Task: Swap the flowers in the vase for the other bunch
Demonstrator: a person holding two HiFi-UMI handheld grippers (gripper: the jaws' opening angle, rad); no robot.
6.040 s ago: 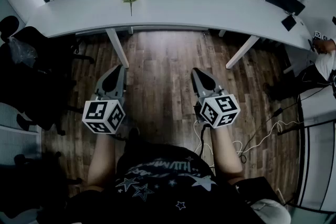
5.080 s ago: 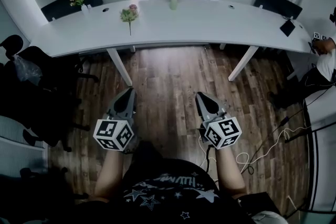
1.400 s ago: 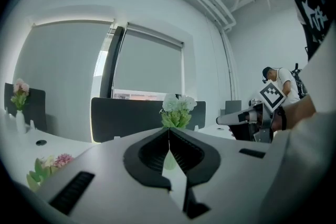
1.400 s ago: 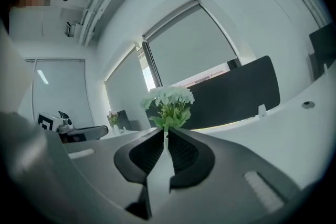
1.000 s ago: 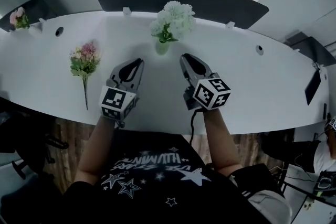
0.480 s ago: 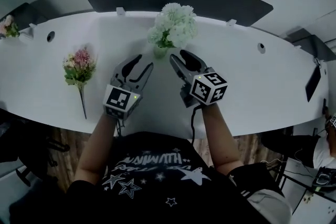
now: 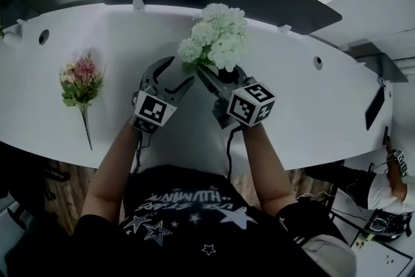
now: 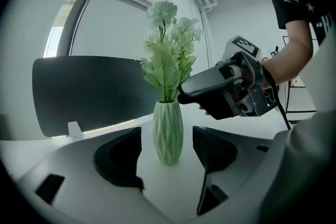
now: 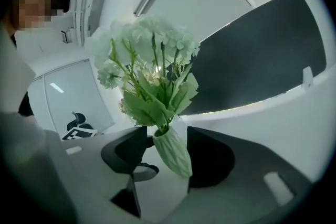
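Flowers of the spare pink bunch lie untouched on the surface, well to the left. Within the last second you have brought both grippers in. Your left gripper now has its jaws apart on either side of the green vase. Your right gripper, jaws also apart, reaches the stems of the white flowers just above the rim. Nothing is gripped yet; pulling the white bunch out looks next.

Seen from the head view, the vase is hidden beneath the white flowers, which also cover the tips of the right gripper; a person at the right edge is cut off by the frame.
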